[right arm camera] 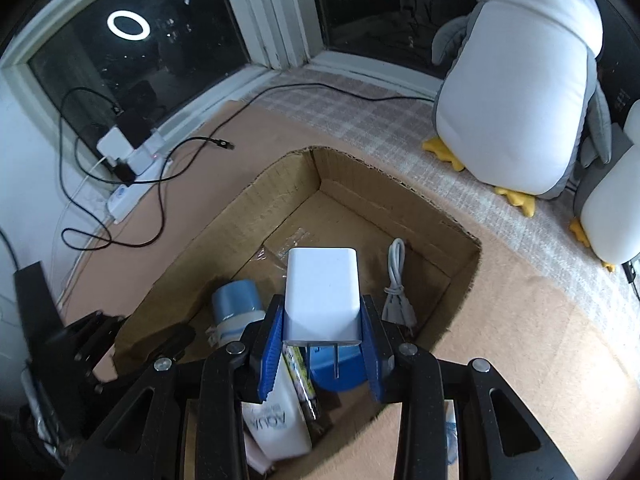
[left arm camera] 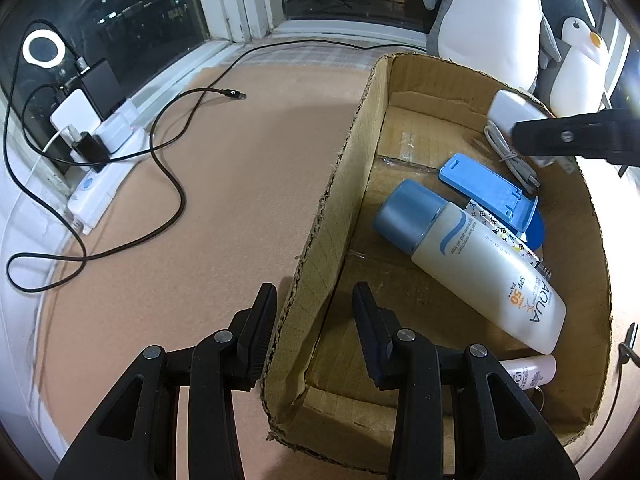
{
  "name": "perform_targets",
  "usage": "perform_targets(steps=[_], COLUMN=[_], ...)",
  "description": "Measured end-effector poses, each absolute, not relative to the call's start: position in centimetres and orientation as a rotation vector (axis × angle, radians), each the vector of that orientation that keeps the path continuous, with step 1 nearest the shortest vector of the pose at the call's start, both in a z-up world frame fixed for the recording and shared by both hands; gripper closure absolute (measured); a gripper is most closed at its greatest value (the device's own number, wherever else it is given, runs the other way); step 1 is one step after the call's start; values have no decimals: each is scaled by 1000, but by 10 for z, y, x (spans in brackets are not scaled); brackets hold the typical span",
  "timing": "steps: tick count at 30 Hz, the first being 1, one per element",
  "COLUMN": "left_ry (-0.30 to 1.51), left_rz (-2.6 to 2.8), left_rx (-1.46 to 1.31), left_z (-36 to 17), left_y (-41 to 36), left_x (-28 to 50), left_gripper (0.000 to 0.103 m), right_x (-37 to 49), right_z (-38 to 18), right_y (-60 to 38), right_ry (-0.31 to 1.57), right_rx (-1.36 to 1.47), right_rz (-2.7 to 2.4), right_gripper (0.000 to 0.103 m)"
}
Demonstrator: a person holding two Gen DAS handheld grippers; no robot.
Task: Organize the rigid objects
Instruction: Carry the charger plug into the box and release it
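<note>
A shallow cardboard box (left arm camera: 340,184) (right arm camera: 460,280) lies on the tan mat. Inside it lie a sunscreen bottle with a blue cap (left arm camera: 480,268) (right arm camera: 236,304), a blue plastic stand (left arm camera: 492,192), a grey-white cable (left arm camera: 508,156) (right arm camera: 396,280) and a small pink tube (left arm camera: 532,372). My right gripper (right arm camera: 322,336) is shut on a white charger plug (right arm camera: 322,292) (left arm camera: 516,110), held over the box. My left gripper (left arm camera: 314,308) is open and empty, straddling the box's near left wall.
A black cable (left arm camera: 168,168) loops across the mat to a power strip with chargers (left arm camera: 100,140) (right arm camera: 128,148) by the window at left. Two plush penguins (right arm camera: 520,92) (left arm camera: 492,16) stand behind the box at right.
</note>
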State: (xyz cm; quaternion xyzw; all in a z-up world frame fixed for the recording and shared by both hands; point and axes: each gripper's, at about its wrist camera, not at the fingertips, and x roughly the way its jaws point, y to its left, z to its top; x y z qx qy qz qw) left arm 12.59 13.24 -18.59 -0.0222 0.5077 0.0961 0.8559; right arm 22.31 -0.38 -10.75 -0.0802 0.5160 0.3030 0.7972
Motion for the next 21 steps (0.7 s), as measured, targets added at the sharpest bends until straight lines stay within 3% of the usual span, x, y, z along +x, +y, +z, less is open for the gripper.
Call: perform_targets(steps=[8, 12, 21], left_ry=[1067, 1067, 1067], left_rz=[203, 204, 203], left_rx=[-45, -47, -45], left_z=[-186, -186, -186], left_y=[132, 133, 133], left_x=[127, 127, 127], left_gripper=[65, 65, 65], right_x=[235, 235, 227], right_z=[-122, -122, -110], right_y=[7, 9, 4], right_ry=[1122, 1123, 1090], right_rx=[-174, -173, -186], right_rz=[599, 608, 604], right_gripper=[71, 54, 54])
